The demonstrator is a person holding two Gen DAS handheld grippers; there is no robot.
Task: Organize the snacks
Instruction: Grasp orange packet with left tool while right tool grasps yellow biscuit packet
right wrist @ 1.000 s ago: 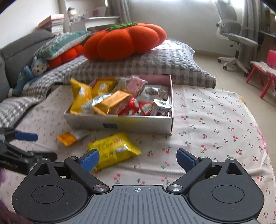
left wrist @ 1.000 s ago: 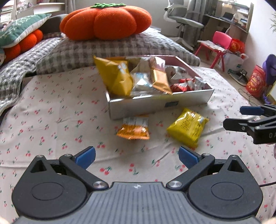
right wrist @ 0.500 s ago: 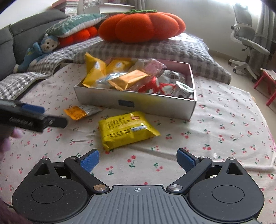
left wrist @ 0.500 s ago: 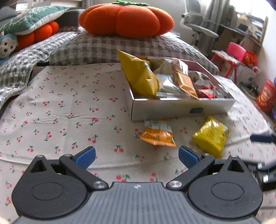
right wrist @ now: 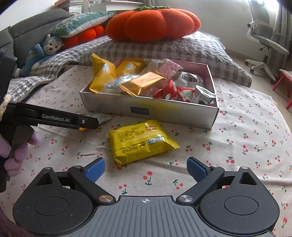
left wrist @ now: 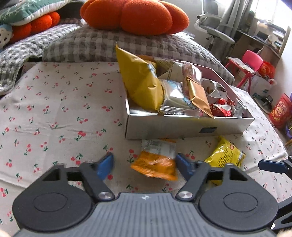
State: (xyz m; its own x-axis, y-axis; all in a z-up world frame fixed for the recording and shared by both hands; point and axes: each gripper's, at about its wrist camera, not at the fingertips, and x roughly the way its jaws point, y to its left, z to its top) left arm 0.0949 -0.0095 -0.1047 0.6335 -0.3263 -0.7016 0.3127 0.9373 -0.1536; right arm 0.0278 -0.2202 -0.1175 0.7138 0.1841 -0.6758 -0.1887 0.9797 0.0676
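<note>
Your views are bright with soft daylight from the window (right wrist: 228, 16) behind. Fisheye bends the edges, corners go dark. Orange snack packet (left wrist: 155, 162) smears with motion blur; shadows stay faint.

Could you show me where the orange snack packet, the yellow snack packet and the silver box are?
orange snack packet (left wrist: 155, 162): left wrist view, middle of wrapper.
yellow snack packet (right wrist: 141, 139): right wrist view, middle of wrapper.
silver box (right wrist: 113, 106): right wrist view, front wall.

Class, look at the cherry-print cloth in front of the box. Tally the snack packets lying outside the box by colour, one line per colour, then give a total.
Orange packet: 1
Yellow packet: 1
Total outside the box: 2
</note>
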